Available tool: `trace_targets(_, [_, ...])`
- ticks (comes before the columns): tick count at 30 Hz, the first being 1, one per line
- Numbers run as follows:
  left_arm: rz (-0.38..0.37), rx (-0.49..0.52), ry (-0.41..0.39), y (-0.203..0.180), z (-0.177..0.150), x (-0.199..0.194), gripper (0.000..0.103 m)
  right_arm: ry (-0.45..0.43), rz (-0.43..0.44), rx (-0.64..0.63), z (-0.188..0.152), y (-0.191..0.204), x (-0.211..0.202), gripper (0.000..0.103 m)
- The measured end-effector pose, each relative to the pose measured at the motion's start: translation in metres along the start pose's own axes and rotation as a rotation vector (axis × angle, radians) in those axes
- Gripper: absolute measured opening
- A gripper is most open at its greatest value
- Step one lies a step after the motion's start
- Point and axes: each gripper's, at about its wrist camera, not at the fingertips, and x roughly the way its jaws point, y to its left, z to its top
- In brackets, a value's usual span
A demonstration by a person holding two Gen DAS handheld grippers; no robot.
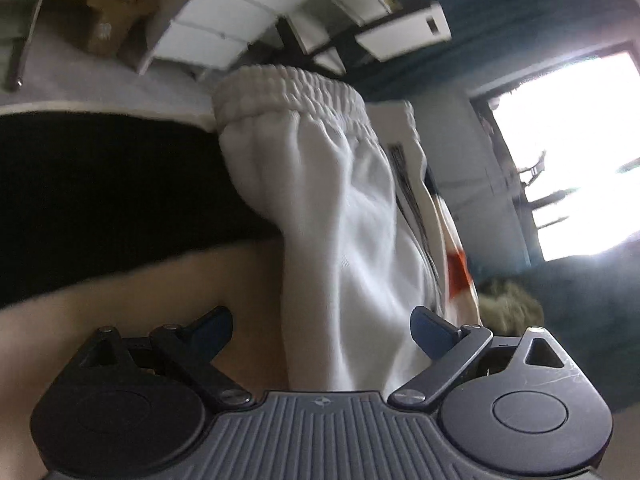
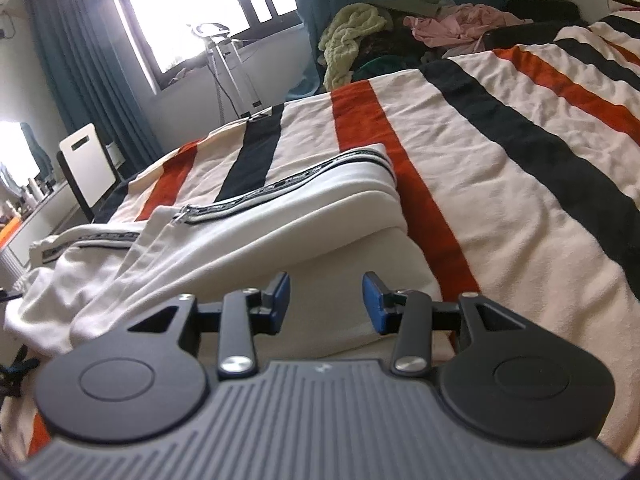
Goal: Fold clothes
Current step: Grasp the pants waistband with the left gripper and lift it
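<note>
White sweatpants with a black side stripe lie partly folded on the striped bed cover (image 2: 500, 152) in the right wrist view (image 2: 280, 216). My right gripper (image 2: 326, 300) is open just above the near folded edge, not holding it. In the left wrist view the pants (image 1: 344, 208) show with the elastic waistband (image 1: 288, 88) at the top, and the cloth runs down between the wide-spread fingers of my left gripper (image 1: 322, 330), which is open. The left view is tilted and blurred.
A pile of other clothes (image 2: 400, 28) lies at the far end of the bed. A white-backed chair (image 2: 86, 160) and a desk stand to the left, by the window and teal curtains. A person's black sleeve and forearm (image 1: 100, 200) are at the left.
</note>
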Motion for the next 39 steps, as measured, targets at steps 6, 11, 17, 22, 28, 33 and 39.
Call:
trace_targets(6, [0.027, 0.115, -0.175, -0.014, 0.013, 0.01, 0.072, 0.005, -0.004, -0.049, -0.003, 0.009, 0.001, 0.044])
trace_targets(11, [0.058, 0.158, -0.216, -0.004, 0.033, 0.021, 0.053, 0.017, -0.019, -0.08, -0.005, 0.015, 0.007, 0.057])
trace_targets(17, [0.103, 0.271, -0.331, -0.027, 0.033, 0.031, 0.019, 0.006, -0.051, -0.135, -0.006, 0.023, 0.013, 0.074])
trace_targets(22, [0.082, 0.475, -0.518, -0.064, 0.01, 0.008, 0.01, 0.052, -0.088, -0.151, -0.009, 0.021, 0.024, 0.074])
trace_targets(28, [-0.025, 0.755, -0.708, -0.125, -0.043, -0.033, 0.01, 0.069, -0.075, -0.072, -0.004, 0.012, 0.022, 0.074])
trace_targets(33, [-0.12, 0.88, -0.756, -0.187, -0.087, -0.06, 0.01, 0.044, -0.084, 0.004, 0.006, 0.0, 0.014, 0.075])
trace_targets(39, [-0.226, 0.952, -0.756, -0.259, -0.167, -0.08, 0.01, 0.01, -0.1, 0.138, 0.02, -0.026, 0.0, 0.075])
